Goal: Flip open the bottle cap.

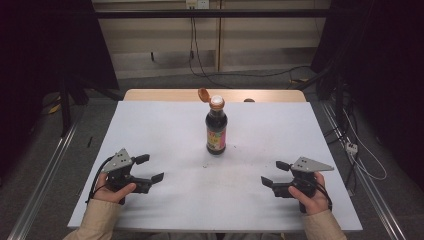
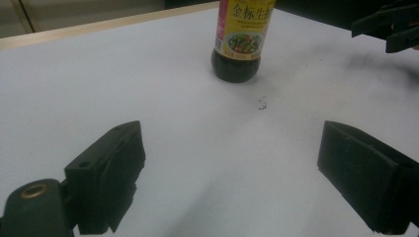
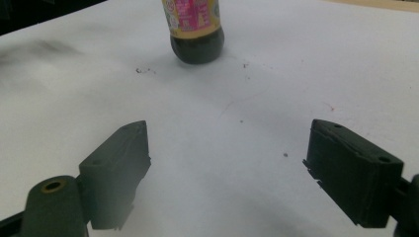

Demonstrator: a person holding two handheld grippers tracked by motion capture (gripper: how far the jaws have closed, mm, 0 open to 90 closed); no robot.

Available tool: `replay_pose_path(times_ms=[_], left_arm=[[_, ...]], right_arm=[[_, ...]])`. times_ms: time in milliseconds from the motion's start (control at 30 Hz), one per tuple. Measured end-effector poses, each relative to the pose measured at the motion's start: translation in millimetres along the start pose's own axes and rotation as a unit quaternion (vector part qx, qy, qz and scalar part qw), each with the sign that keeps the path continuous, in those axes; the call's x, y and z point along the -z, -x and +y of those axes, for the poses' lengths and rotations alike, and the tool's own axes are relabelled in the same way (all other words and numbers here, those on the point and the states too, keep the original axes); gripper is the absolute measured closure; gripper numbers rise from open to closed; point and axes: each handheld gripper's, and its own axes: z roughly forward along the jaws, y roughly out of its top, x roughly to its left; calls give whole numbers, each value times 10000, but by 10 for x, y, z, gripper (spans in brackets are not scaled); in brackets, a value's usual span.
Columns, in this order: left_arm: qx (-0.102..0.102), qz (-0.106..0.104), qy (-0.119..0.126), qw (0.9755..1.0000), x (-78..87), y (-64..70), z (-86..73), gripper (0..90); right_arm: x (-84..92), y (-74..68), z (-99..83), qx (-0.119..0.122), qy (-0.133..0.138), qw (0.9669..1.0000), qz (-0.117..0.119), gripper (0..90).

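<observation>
A: What's the bottle [image 1: 216, 131] made of?

B: Clear plastic, round and smooth, full of a dark liquid. A glossy label wraps its middle, yellow and pink with printed characters. The orange flip cap [image 1: 203, 94] is hinged open and tilts back to the left of the neck.

A: And its long axis?

B: Straight up. It stands on its rounded base, neck to the top, in the middle of the table [image 1: 150, 130], a little toward the far edge.

A: The table?

B: A flat matt white sheet over a pale wood top, with a few dark specks [image 1: 205, 164] near the bottle's base.

A: The left gripper [image 1: 150, 168]?

B: Black hard plastic with blocky, flat-faced jaws and a grey three-cornered plate on top. It sits low over the near left of the table, held level, jaws aimed inward to the right. They stand wide apart with bare table between them.

A: The right gripper [image 1: 275, 173]?

B: The mirror of it, near right, level, aimed inward to the left. Its jaws are also spread wide, holding nothing. Both are well apart from the bottle. Beige sleeves [image 1: 97, 222] come in from the near edge.
</observation>
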Motion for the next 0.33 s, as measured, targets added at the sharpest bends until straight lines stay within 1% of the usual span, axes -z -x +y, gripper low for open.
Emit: replay_pose_path(times_ms=[100, 133, 200, 267, 333], left_arm=[[54, 20, 4, 10000, 0, -5, -4, 106], [39, 39, 1, 10000, 3, -6, -3, 106], [65, 48, 31, 10000, 4, -6, 0, 106], [29, 59, 5, 10000, 8, -20, 3, 105], [57, 84, 5, 9999, 4, -27, -2, 105]], right_arm=[[3, 14, -26, 22, -50, 10000, -10, 164], [3, 21, -29, -18, -51, 10000, -29, 164], [2, 29, -28, -7, -22, 10000, -48, 164], [-1, 24, -29, 11, -39, 10000, -49, 163], [-9, 20, -35, 29, -45, 10000, -38, 162]])
